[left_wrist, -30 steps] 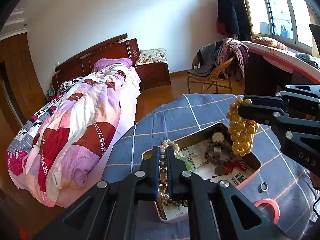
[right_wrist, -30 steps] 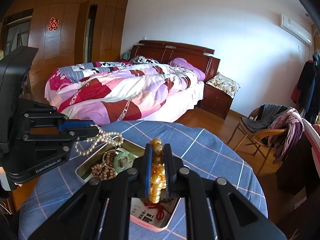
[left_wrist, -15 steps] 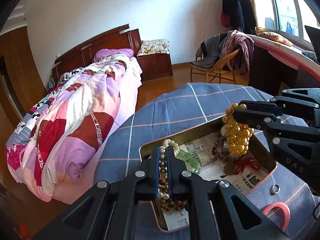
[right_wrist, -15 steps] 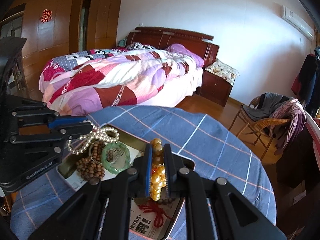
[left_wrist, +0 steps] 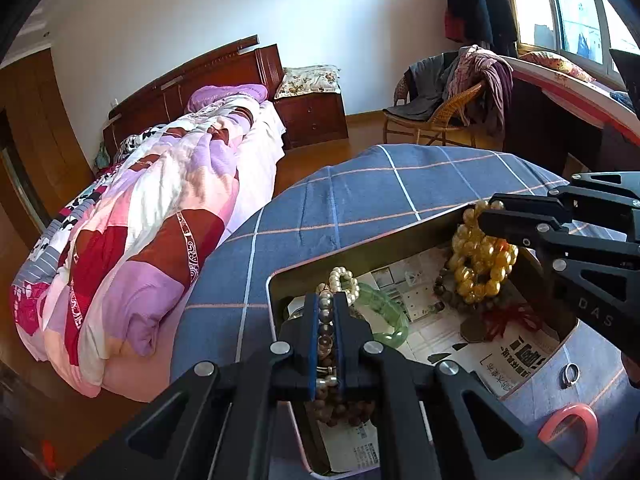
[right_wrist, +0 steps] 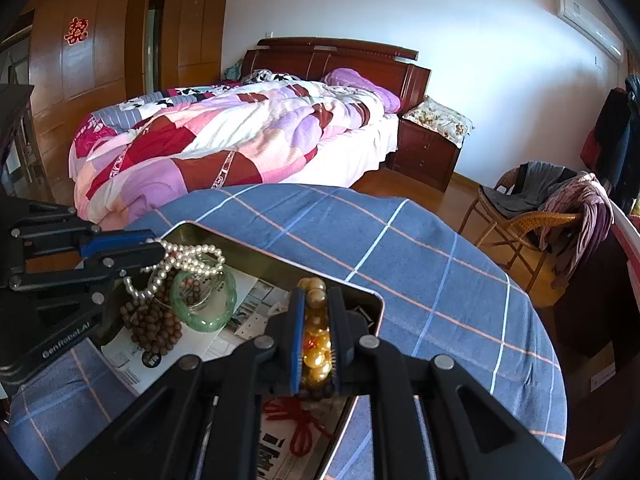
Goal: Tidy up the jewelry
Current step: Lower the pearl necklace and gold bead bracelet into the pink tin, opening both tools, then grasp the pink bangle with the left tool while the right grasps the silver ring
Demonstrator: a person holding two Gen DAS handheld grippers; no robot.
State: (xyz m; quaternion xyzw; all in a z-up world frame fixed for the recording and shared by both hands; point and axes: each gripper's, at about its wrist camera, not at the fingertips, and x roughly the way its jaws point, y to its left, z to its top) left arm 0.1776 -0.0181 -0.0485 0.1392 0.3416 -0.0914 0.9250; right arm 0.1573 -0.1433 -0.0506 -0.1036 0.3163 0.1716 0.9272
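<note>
An open metal tin (left_wrist: 360,252) lined with printed paper sits on the blue checked tablecloth (left_wrist: 380,192). My left gripper (left_wrist: 325,300) is shut on a pearl necklace (right_wrist: 192,260), whose loops droop onto a green bangle (right_wrist: 204,304) and brown wooden beads (right_wrist: 152,324) inside the tin. My right gripper (right_wrist: 316,292) holds an amber bead bracelet (left_wrist: 480,264) low over the tin's right end. Its jaws are opening, with the amber beads (right_wrist: 316,360) still between the pads. A red knotted tassel (left_wrist: 516,320) lies in the tin under them.
A small silver ring (left_wrist: 570,374) and a pink bangle (left_wrist: 568,424) lie on the cloth to the right of the tin. Beyond the round table stand a bed (right_wrist: 240,140), a nightstand (right_wrist: 424,152) and a wicker chair (right_wrist: 528,216) draped with clothes.
Both grippers have sunk toward the tin with their strands. The pearls now rest on the bangle, the amber beads hang inside the tin, and the right jaws stand slightly wider.
</note>
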